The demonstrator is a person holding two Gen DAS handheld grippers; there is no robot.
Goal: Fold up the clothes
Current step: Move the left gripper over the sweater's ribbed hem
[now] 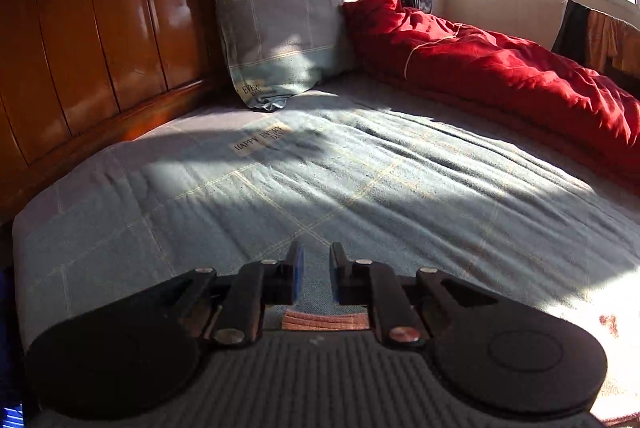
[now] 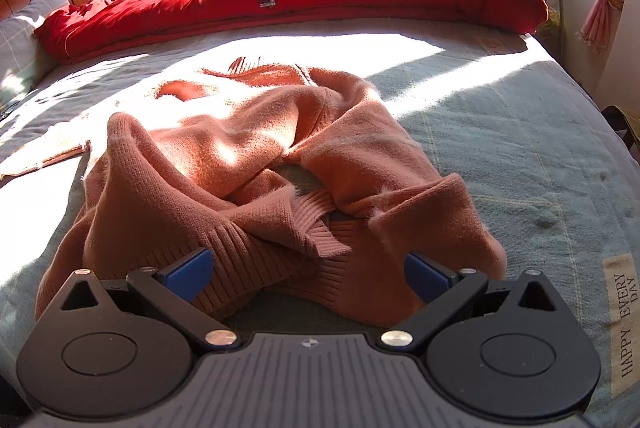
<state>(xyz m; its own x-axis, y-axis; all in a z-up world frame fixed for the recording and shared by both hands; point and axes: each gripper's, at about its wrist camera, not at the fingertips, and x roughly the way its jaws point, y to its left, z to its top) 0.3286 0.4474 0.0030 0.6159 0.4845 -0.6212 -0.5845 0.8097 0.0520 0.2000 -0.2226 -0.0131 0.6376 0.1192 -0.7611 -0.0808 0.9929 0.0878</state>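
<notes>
An orange knitted sweater [image 2: 256,164] is seen lying crumpled on the grey-blue checked bedspread [image 2: 520,132], its ribbed hem nearest. The right gripper [image 2: 308,274] is held spread wide over that hem, nothing clamped. The left gripper [image 1: 316,268] is parted by a narrow gap, empty, above bare bedspread.

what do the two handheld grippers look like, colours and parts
Both look the same build. The left gripper has black linkage arms with silver pivot bolts, blue pads on the inner faces of its jaws, two round black discs at the sides and a grey ribbed body between them. The right gripper matches, with wider-showing blue pads and a small star mark on the ribbed body. No cables or sleeves show.
</notes>
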